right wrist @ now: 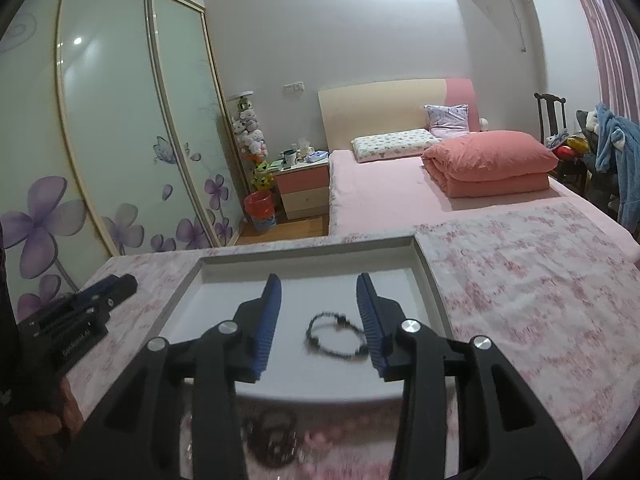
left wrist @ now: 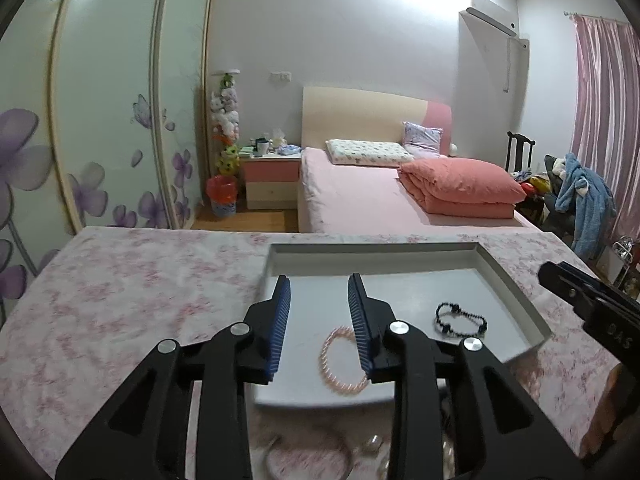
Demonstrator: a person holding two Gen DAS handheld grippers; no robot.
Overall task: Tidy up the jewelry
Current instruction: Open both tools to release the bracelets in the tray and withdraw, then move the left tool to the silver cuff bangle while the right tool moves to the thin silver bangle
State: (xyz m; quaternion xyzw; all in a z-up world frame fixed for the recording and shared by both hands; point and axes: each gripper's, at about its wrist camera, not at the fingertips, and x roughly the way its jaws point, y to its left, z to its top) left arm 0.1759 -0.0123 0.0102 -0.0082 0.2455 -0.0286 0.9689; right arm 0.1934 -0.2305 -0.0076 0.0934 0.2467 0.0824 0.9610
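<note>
Both claws hang apart over the white tray (left wrist: 516,280), gripping nothing. Left claw (left wrist: 319,288) above the pink bracelet (left wrist: 340,364); right claw (right wrist: 319,286) over the black bracelet (right wrist: 336,338).

on my left wrist view the only lettering i can pick out is on the black body of the right gripper (left wrist: 600,304) at the right edge: pale raised letters that look like "das", seen sideways and partly cut off, so i can't vouch for the whole word. on my right wrist view the left gripper (right wrist: 84,320) carries a white line of print along its black side; it seems to start with "ge" and end in "ai", but the middle is too blurred to read.
</note>
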